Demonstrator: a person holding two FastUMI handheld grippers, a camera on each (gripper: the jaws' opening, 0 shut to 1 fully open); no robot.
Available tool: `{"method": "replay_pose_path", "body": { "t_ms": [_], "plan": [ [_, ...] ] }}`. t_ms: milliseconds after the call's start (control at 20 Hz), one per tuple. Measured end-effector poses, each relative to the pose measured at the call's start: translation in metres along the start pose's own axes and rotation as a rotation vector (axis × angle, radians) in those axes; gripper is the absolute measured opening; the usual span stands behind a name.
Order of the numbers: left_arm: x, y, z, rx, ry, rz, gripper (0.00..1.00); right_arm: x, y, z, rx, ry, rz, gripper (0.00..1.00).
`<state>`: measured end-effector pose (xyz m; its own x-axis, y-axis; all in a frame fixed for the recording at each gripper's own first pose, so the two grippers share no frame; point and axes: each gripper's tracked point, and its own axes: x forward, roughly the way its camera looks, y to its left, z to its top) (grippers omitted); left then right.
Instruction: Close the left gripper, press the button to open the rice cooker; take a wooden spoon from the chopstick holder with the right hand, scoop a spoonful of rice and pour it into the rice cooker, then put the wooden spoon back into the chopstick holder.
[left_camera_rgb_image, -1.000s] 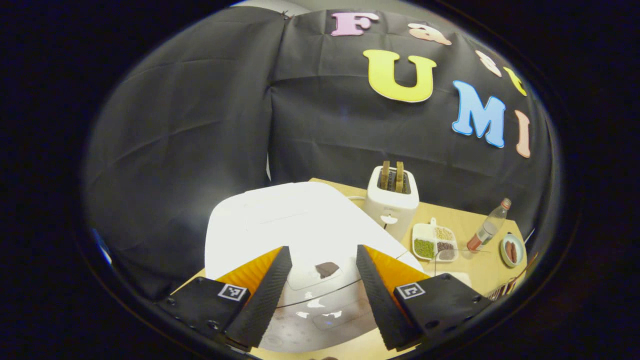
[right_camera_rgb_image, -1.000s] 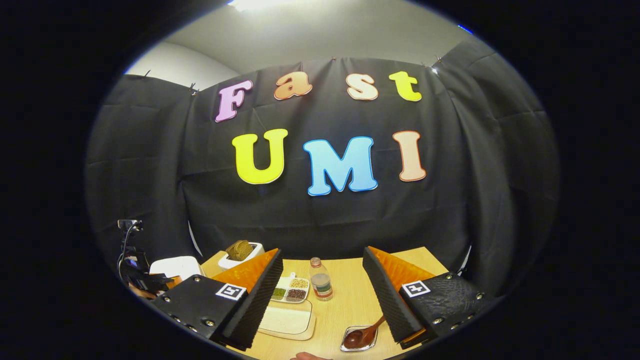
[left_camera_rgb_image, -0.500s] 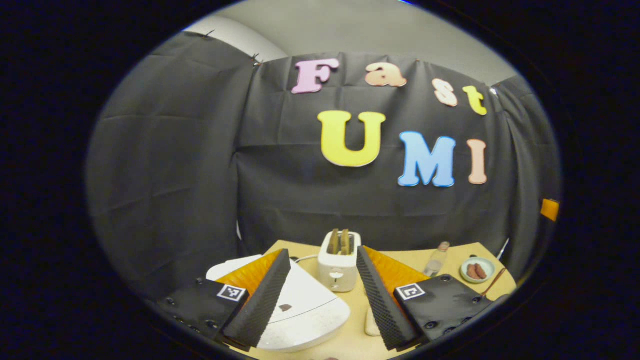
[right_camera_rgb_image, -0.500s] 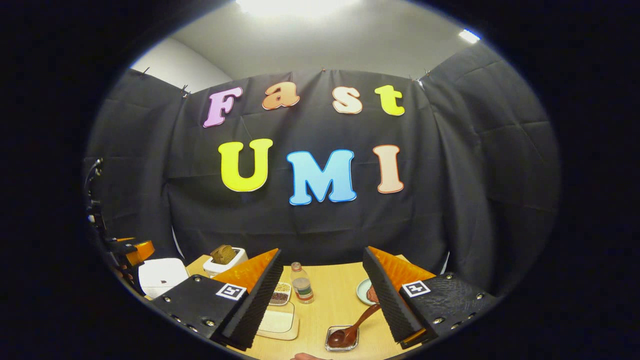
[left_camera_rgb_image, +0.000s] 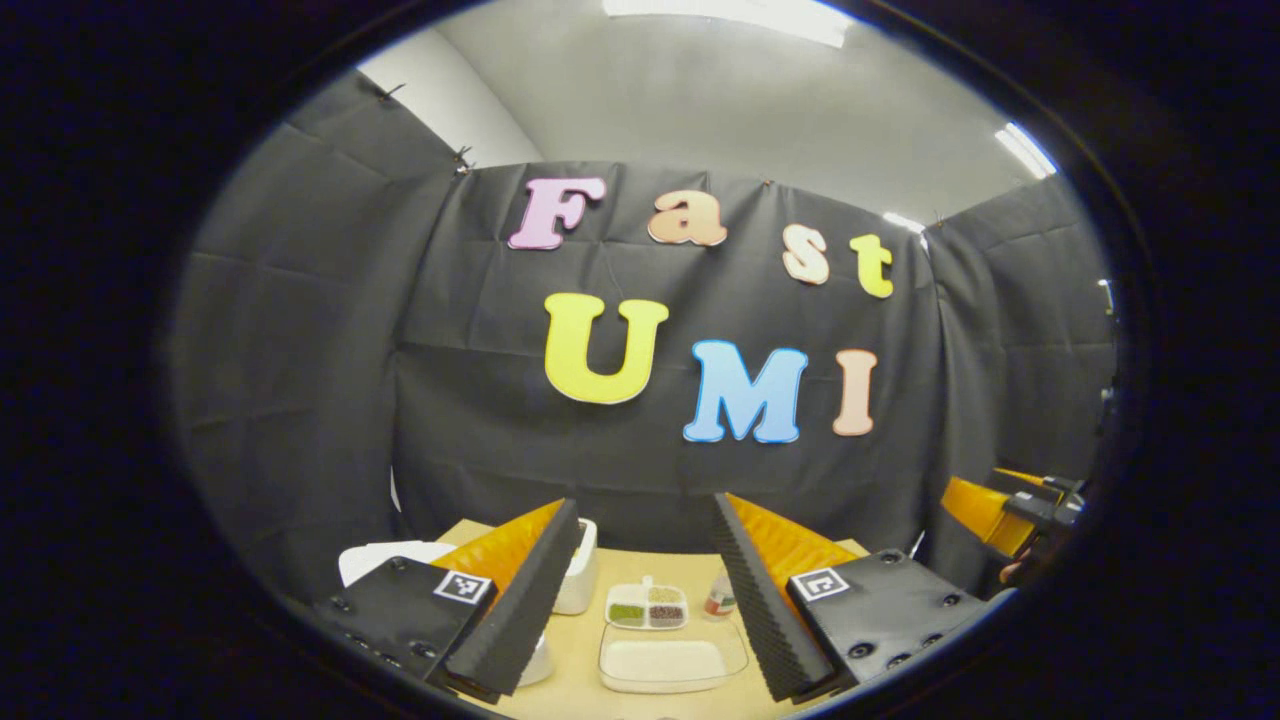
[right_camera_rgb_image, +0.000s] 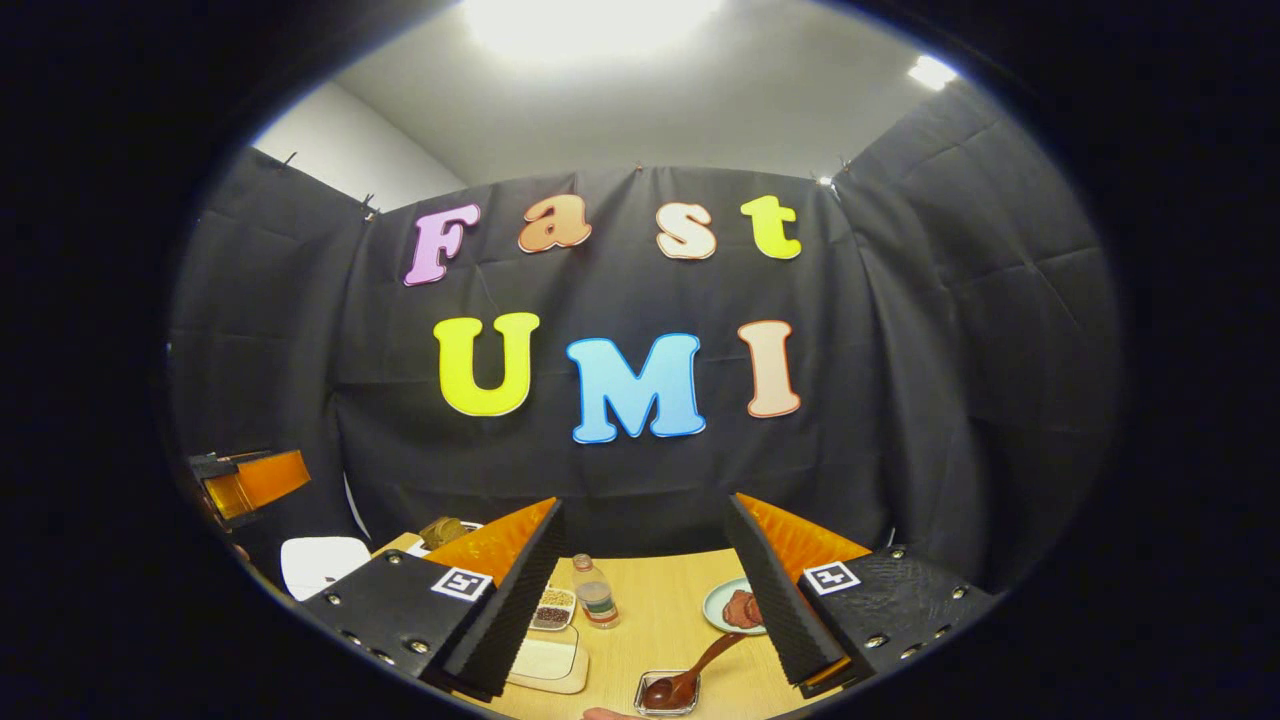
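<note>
Both grippers, left gripper (left_camera_rgb_image: 640, 590) and right gripper (right_camera_rgb_image: 640, 595), hang released and empty above the table (right_camera_rgb_image: 670, 610), rice cooker (right_camera_rgb_image: 322, 562) lid down, likely staging for the button press.

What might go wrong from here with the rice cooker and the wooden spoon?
The left gripper is open and off the rice cooker; open fingers may straddle its button. The wooden spoon leans toward the plate; a careless grasp by the open right gripper may knock the plate.

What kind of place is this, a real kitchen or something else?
Probably a staged kitchen booth, not a home: black cloth walls surround a light wooden table holding a white rice cooker and a divided tray of beans.
</note>
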<state>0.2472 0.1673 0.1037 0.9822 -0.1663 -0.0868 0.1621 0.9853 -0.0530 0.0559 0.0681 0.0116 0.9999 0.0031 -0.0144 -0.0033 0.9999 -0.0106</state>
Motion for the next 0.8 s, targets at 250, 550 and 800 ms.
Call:
{"method": "replay_pose_path", "body": {
  "t_ms": [250, 550, 800],
  "plan": [
    [-0.013, 0.001, -0.014, -0.012, 0.017, 0.081, 0.93, 0.008, -0.007, -0.01, 0.045, 0.044, 0.066, 0.98],
    [-0.028, 0.021, -0.027, -0.006, 0.036, 0.149, 0.93, 0.008, -0.004, -0.006, 0.05, 0.059, 0.117, 0.97],
    [-0.025, 0.039, -0.002, 0.007, 0.003, 0.119, 0.93, -0.001, 0.011, 0.011, 0.048, 0.038, 0.068, 0.97]
  ]
}}
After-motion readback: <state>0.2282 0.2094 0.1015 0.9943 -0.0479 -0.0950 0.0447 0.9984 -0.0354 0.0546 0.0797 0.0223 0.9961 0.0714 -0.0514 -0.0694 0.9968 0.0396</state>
